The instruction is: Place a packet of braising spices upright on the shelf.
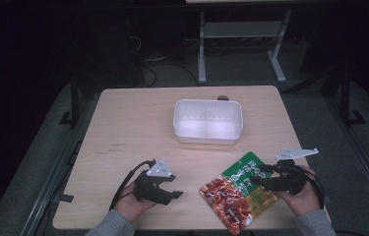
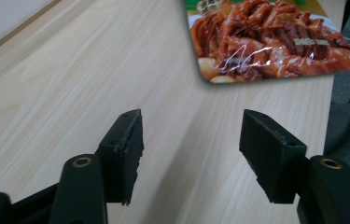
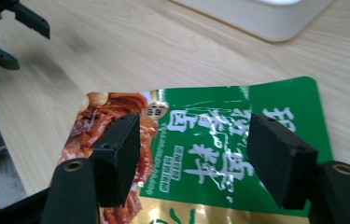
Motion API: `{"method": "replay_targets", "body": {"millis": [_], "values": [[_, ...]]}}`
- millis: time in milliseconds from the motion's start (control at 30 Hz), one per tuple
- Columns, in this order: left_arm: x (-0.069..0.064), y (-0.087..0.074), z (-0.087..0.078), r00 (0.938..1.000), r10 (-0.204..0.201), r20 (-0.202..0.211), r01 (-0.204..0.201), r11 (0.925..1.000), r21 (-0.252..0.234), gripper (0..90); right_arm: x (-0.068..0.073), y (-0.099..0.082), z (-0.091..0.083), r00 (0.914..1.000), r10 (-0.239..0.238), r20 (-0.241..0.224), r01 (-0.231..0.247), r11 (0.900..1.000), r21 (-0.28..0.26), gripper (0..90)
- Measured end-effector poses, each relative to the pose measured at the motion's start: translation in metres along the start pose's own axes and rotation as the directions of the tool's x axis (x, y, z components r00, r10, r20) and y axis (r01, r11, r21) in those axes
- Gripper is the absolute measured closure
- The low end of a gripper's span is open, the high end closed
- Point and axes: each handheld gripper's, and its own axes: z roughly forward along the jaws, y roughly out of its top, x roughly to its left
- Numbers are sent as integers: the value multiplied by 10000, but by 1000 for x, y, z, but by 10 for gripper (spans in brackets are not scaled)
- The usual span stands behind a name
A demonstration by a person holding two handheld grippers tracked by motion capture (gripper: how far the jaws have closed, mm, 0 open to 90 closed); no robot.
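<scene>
A food packet (image 1: 236, 191), green at one end with a picture of red-brown meat at the other, lies flat near the table's front edge at the right. My right gripper (image 1: 254, 181) hangs over the packet's green part, and in the right gripper view its jaws (image 3: 193, 149) stand open with the packet (image 3: 210, 140) behind them and no pad touching it. My left gripper (image 1: 173, 188) is held low over bare wood to the packet's left, open with nothing between its jaws (image 2: 191, 140). The packet's meat end (image 2: 275, 42) lies ahead of it.
A white two-compartment container (image 1: 206, 137) stands on the wooden table (image 1: 133, 123) behind the packet, towards the far right; its side also appears in the gripper views (image 3: 266, 18) (image 2: 4, 23). The left gripper (image 3: 9, 28) is seen at the right gripper view's top left. Dark desk legs stand beyond the table.
</scene>
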Motion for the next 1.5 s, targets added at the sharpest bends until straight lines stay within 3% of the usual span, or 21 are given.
{"method": "replay_targets", "body": {"millis": [433,667,967,1333,1500], "values": [[-15,33,32,9975,547,457,-569,9972,486,516,-29,-6,-9,9967,472,655,-493,9983,305,342],[-20,45,45,9949,791,632,-835,9940,708,579,-40,-10,-12,9942,735,788,-765,9964,357,342],[-30,59,65,9869,1130,1154,-1262,9853,1148,717,-50,-17,-12,9908,1007,908,-1065,9923,624,347],[-37,66,83,9833,1285,1292,-1485,9759,1601,835,-59,-26,-10,9860,1385,929,-1483,9830,1082,364],[-40,66,91,9823,1408,1236,-1636,9660,2002,859,-59,-29,-10,9855,1427,916,-1534,9805,1231,378]]}}
